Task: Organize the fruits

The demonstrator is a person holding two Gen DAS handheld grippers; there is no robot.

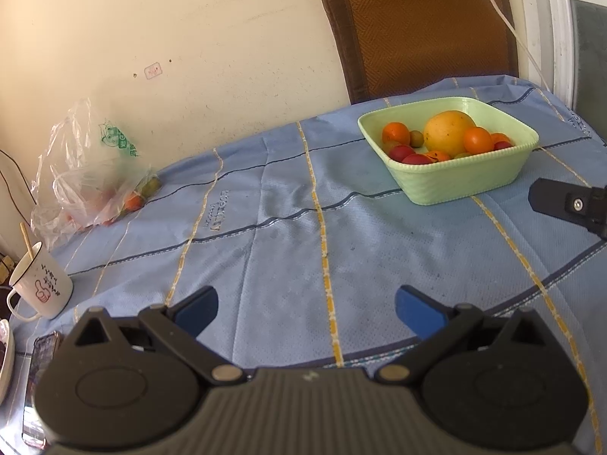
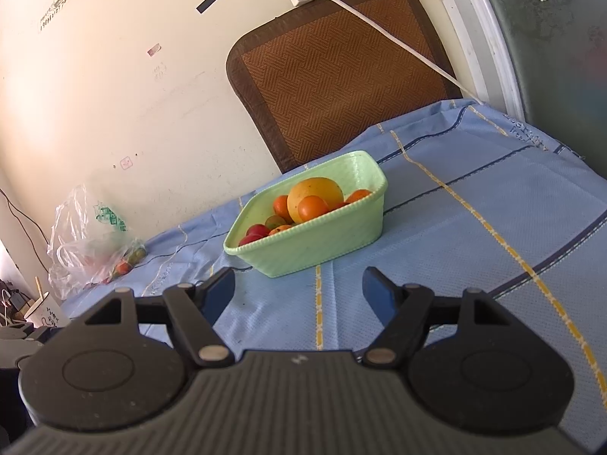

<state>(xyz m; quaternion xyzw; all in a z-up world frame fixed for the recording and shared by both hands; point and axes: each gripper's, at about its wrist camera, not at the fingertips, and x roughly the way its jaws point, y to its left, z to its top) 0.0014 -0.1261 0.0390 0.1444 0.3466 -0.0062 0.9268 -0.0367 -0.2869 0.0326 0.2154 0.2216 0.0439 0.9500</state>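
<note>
Fruit first: piled in the green basket [image 1: 447, 184], up at 1 o'clock in the left wrist view and at 12 o'clock, close in, in the right wrist view. Inside, one big yellow fruit [image 1: 447, 132] in the middle, small orange fruits [image 1: 478, 140] touching it, and small red fruits [image 1: 402, 152] at the near side. Looks pretty full already.

More fruit out at 10 o'clock, well apart from the basket, in the clear plastic bag [image 1: 76, 174] by the wall. At the bag's mouth, a little orange fruit [image 1: 132, 201] and a green fruit [image 1: 151, 185] just beside it. Probably the ones left to move.

Left hand-held gripper [image 1: 305, 307]: spread wide, holding nothing, over bare blue cloth on the bench [image 1: 265, 227]. Right hand-held gripper [image 2: 297, 292]: spread wide too, holding nothing, pointing at the basket, near it but not touching.

To do this step well:
- Go for the bag with the left hand-held gripper, the one on that side.
- Come in low toward the bag's mouth and aim at the little orange fruit at the edge.
- Put the blue pads [image 1: 197, 309] on both sides of the fruit only, not on the thin plastic, to avoid dragging the bag along.
- Squeeze softly, to stop any rolling or squashing.
- Mind the white mug [image 1: 41, 284] at 9 o'clock, near the bag.
- Carry over and set down gently in a gap at the basket's near side, not on top of the pile.
</note>
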